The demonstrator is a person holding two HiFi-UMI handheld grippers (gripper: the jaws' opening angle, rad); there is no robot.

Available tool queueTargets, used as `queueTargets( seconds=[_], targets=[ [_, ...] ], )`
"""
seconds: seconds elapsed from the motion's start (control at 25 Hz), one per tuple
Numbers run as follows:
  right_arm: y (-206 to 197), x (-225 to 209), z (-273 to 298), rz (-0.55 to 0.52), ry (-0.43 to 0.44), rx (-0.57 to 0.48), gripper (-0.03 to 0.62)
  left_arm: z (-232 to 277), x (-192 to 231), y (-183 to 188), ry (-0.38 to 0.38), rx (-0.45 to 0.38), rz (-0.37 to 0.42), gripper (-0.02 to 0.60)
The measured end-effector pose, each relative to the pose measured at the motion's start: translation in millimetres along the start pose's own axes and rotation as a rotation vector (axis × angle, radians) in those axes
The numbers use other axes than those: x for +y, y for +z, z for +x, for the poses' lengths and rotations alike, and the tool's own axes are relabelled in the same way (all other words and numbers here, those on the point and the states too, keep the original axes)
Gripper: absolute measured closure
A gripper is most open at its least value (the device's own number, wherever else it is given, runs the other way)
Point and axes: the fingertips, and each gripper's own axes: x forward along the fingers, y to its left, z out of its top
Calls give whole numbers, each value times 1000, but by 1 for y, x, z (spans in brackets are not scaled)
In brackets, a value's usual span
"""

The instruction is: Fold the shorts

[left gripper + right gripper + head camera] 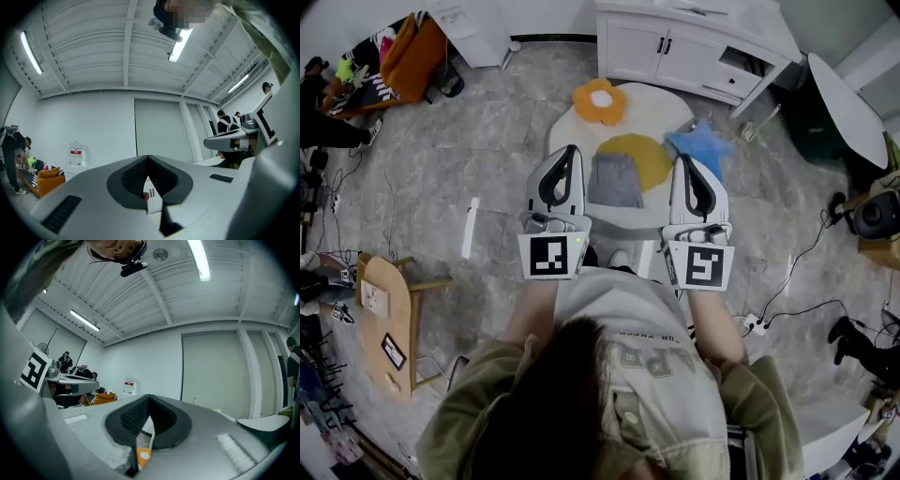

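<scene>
In the head view, the left gripper (pixel 572 155) and the right gripper (pixel 682 164) are held side by side, flanking the grey shorts (pixel 615 180) on the white tabletop (pixel 661 108). The left gripper view shows jaws pressed together, empty, pointing roughly level. The right gripper view shows the same.

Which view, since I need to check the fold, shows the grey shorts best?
The head view: the grey shorts lie flat as a compact rectangle on the round white table, with nothing covering them. The left gripper view and the right gripper view show none of them, only their own shut jaws and the room beyond.
</scene>
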Motion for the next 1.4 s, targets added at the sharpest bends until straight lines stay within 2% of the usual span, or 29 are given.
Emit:
queueTargets(
  seconds=[0.24, 0.48, 0.64, 0.8, 1.4],
  targets=[
    [3, 4, 0, -6, 1, -16, 592, -3, 1, -1, 2, 0, -4, 571],
    [-8, 0, 3, -86, -8, 55, 594, 0, 1, 1, -4, -8, -6, 572],
    [0, 3, 6, -69, -8, 14, 594, 2, 1, 2, -10, -12, -3, 572],
    [-12, -4, 6, -103, -1, 61, 594, 6, -2, 3, -22, -14, 3, 572],
    [7, -8, 14, -57, -26, -24, 594, 17, -8, 5, -44, -23, 4, 572]
  ],
)
